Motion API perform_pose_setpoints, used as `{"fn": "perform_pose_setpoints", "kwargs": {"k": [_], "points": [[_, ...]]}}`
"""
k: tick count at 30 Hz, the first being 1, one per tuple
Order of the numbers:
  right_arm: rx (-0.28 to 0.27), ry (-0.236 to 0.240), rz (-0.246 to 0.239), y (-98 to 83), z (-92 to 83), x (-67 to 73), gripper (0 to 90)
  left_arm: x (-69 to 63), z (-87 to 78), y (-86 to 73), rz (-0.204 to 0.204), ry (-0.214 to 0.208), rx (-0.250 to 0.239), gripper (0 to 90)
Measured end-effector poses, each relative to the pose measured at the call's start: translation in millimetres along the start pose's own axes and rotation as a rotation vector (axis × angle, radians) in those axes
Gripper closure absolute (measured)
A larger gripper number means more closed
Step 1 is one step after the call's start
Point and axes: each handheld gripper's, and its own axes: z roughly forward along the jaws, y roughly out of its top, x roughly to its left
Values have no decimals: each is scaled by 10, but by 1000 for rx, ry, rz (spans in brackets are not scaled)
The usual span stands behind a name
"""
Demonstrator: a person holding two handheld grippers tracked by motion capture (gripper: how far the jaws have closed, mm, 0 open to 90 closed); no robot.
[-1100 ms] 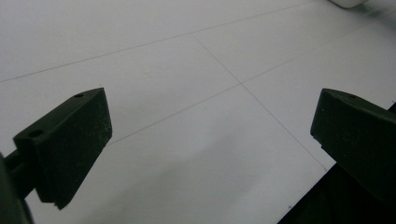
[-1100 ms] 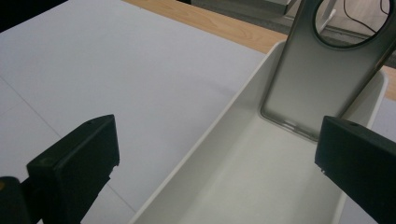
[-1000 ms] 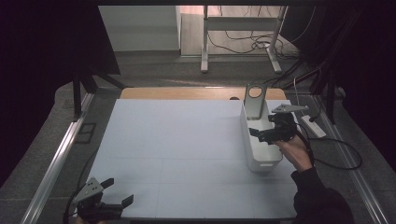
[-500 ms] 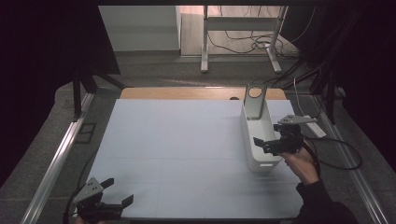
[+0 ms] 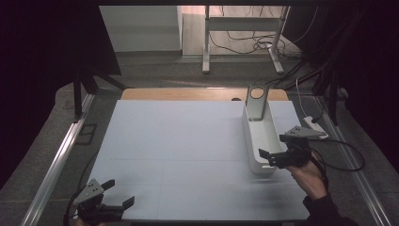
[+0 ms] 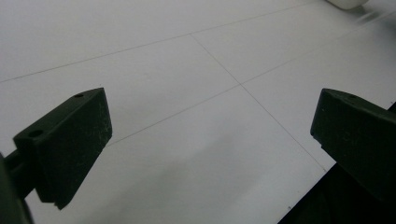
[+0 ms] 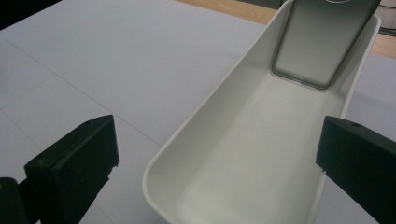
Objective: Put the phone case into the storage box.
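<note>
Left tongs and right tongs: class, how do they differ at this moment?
The left tongs sit at the table's near left corner over bare surface; the right tongs hover by the near end of the white tray. The right tongs face the tray's inside; the left tongs don't. Both are open and empty.

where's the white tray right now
In the high view the white tray lies lengthwise on the table's right side, its near end just left of the right gripper, a grey plate leaning at its far end.

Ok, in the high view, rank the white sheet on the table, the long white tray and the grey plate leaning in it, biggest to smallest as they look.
1. White sheet, by far the largest.
2. Long white tray.
3. Grey plate, smallest; its foot is hidden by the tray wall and it lies farther from the camera.
</note>
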Motion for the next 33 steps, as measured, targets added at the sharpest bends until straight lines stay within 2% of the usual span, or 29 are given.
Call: {"fn": "perform_pose_setpoints", "kwargs": {"k": [9, 17, 28, 33], "points": [[-15, -17, -12, -130, -171, 88, 0, 0, 0, 0, 2, -1, -1, 0], [-26, -19, -1, -233, -291, 113, 0, 1, 1, 1, 1, -2, 0, 0], [-9, -65, -11, -435, -428, 165, 0, 1, 0, 0, 1, -1, -2, 0], [-6, -82, 22, -573, -488, 143, 0, 0, 1, 1, 0, 0, -1, 0]]}}
